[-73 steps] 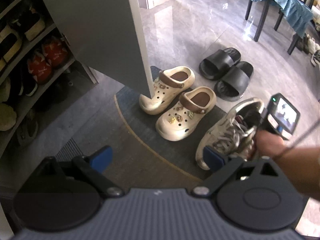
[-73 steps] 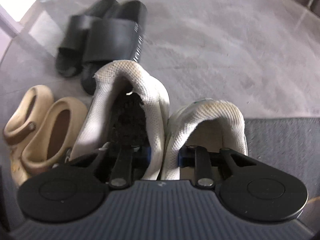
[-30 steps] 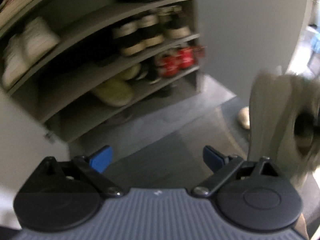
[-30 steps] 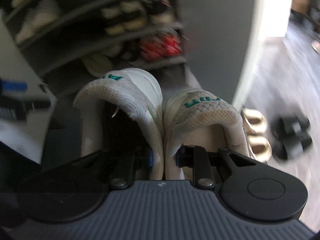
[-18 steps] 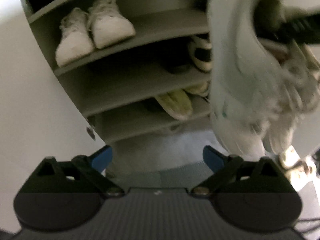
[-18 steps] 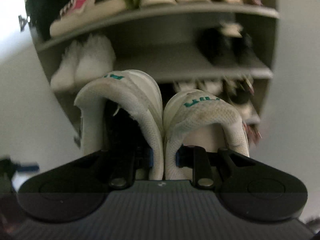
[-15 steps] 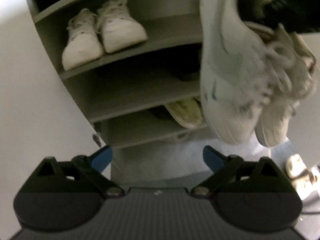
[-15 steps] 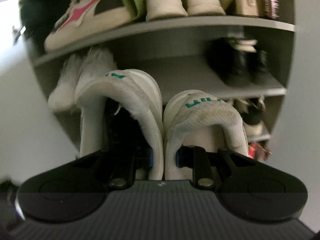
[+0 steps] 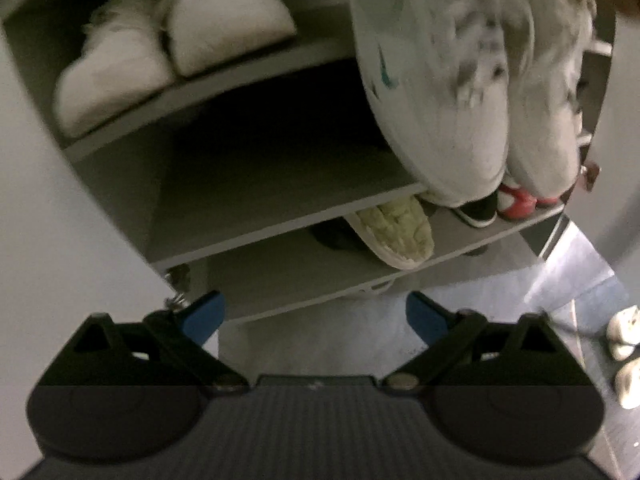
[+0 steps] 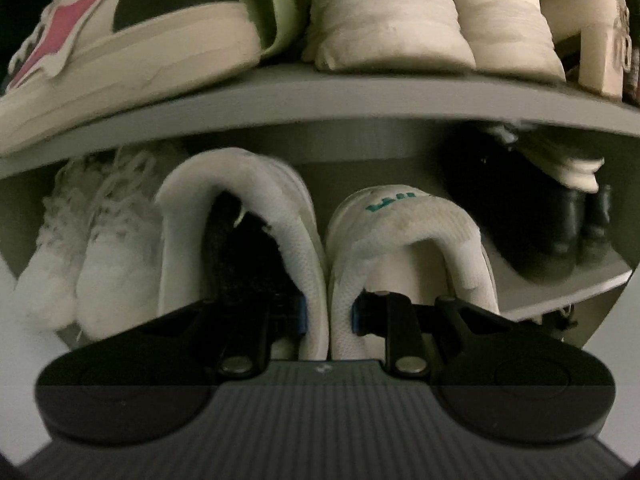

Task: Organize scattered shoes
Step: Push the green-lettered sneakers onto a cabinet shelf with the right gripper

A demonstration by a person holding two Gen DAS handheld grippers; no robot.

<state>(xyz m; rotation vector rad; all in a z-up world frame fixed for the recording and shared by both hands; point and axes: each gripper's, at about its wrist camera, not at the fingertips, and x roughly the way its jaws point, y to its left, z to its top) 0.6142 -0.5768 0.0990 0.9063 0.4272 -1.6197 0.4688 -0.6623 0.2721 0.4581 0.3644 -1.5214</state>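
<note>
In front of the open shoe cabinet [image 9: 280,204], the right gripper [image 10: 328,316] is clamping a pair of white sneakers [image 10: 320,248] by their two inner collar walls, pressed together between the blue pads, heels toward the camera and teal lettering showing on the right heel tab. In the left wrist view the same pair is hanging toes-down at 1 o'clock, blurred, in front of the right part of the second shelf visible from the top.

- Left gripper [image 9: 316,312]: jaws standing wide apart, nothing between them, pointing toward the lower shelves.
- Shelf at 11 o'clock in the left wrist view: a pair of white lace-up sneakers [image 9: 160,36] is sitting there.
- Lower shelf: a pale green slipper [image 9: 392,232], sole up, and red shoes [image 9: 516,200] at 3 o'clock of it.
- Upper shelf [image 10: 360,92] in the right wrist view: a pink-striped sneaker [image 10: 120,36] at 10 o'clock, a cream pair [image 10: 432,16] at 1 o'clock.
- Black shoes [image 10: 560,232] at 3 o'clock in the right wrist view.
</note>
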